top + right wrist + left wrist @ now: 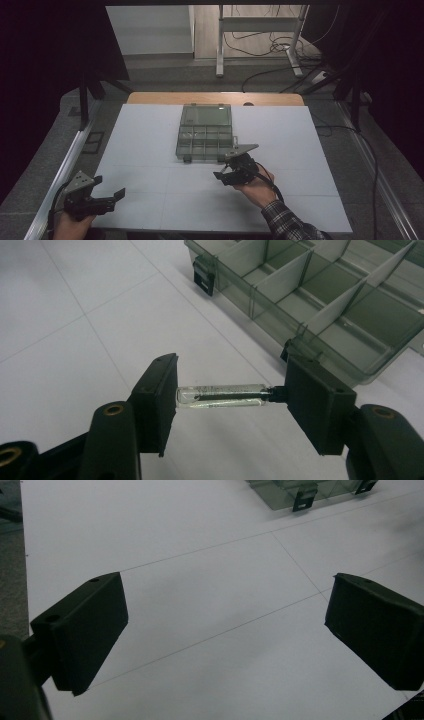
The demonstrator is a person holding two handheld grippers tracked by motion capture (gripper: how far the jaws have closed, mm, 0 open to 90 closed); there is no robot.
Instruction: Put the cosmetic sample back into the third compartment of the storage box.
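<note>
A person holds a black two-jaw gripper in each hand over a matte white table [150,150]. The right gripper [227,397] clamps a small clear glass vial with a dark cap [222,395] end to end: the rounded glass end presses one flat jaw pad, the cap end the other, so the vial spans the gap between the fingertips, above the table. Just beyond the fingertips, on the cap side, sits an open, smoky translucent plastic organiser box [320,295], its thin dividers forming rectangular compartments, which look empty, with a dark latch [204,274] on its front wall.

The vial probably goes into one of those compartments. Smooth glass held only by its ends can slip or pivot, so steady pressure, a level carry and lowering between the dividers before letting go would serve best.

The left gripper [225,625] hangs with its jaws spread wide and nothing between them, over bare table well away from the box.
</note>
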